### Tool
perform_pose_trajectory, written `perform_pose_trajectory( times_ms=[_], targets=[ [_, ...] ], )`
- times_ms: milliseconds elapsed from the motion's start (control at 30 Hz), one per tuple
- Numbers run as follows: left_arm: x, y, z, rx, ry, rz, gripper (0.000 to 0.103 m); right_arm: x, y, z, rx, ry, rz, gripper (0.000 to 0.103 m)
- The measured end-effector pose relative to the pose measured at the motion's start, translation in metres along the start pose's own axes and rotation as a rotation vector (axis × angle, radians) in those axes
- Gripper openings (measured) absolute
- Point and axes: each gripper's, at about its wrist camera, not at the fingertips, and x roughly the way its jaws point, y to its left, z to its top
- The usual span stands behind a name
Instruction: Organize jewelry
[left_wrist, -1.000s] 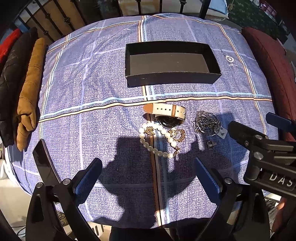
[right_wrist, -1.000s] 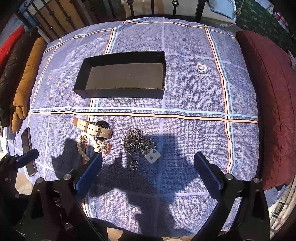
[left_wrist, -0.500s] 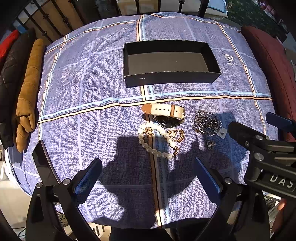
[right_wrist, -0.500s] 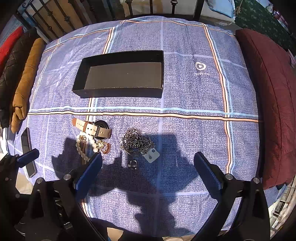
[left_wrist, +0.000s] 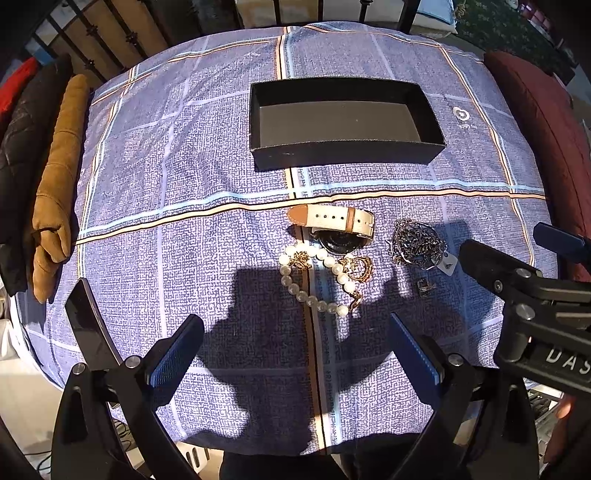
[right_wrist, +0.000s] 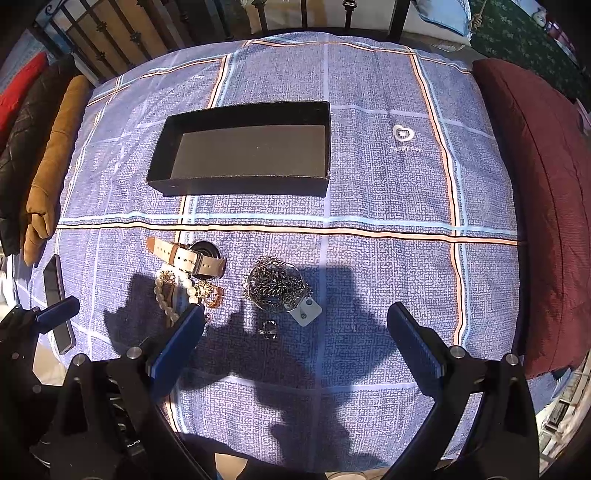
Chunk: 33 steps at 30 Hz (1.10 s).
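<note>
On the blue plaid bedspread (left_wrist: 192, 206) the white-and-tan leather-strapped watch (left_wrist: 332, 218) lies with its strap running left to right, its dark dial partly tucked under the strap. Just in front of it curls the white pearl bracelet (left_wrist: 314, 280), touching a gold chain piece (left_wrist: 356, 267). To the right sit a tangled silver chain with a white tag (right_wrist: 277, 286) and a small silver ring (right_wrist: 269, 328), hard to make out. The long black cardboard box (left_wrist: 343, 151), its long side left to right, holds nothing. The left gripper (left_wrist: 295, 350) and right gripper (right_wrist: 295, 339) both hover spread wide, pinching nothing, above the near edge
</note>
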Motion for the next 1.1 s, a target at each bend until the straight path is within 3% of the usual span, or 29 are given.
perform_pose_trajectory(
  times_ms=[233, 367, 733, 833, 867, 1000, 1033, 1067, 1100],
  targets=[
    [0.012, 0.026, -0.006, -0.062, 0.025, 0.043, 0.096, 0.012, 0.001, -0.006, -0.040, 0.013, 0.108, 0.097],
    [0.021, 0.046, -0.013, -0.113, 0.051, 0.031, 0.096, 0.021, 0.012, -0.005, -0.096, 0.014, 0.178, 0.097],
    [0.035, 0.072, -0.015, -0.148, 0.099, -0.061, 0.096, 0.053, 0.064, 0.018, -0.322, 0.034, 0.148, 0.097],
    [0.040, 0.078, -0.016, -0.158, 0.116, -0.055, 0.096, 0.062, 0.076, 0.026, -0.360, 0.071, 0.168, 0.081],
    [0.042, 0.080, -0.016, -0.160, 0.121, -0.051, 0.096, 0.066, 0.080, 0.028, -0.377, 0.087, 0.165, 0.070],
    [0.045, 0.090, -0.019, -0.175, 0.129, -0.051, 0.096, 0.083, 0.097, 0.033, -0.438, 0.115, 0.143, 0.061],
    [0.045, 0.092, -0.022, -0.179, 0.132, -0.048, 0.096, 0.087, 0.099, 0.034, -0.447, 0.123, 0.141, 0.053],
    [0.046, 0.094, -0.023, -0.183, 0.134, -0.048, 0.096, 0.092, 0.102, 0.034, -0.458, 0.145, 0.134, 0.033],
    [0.047, 0.095, -0.023, -0.185, 0.137, -0.052, 0.096, 0.096, 0.104, 0.035, -0.470, 0.153, 0.123, 0.024]
  ],
)
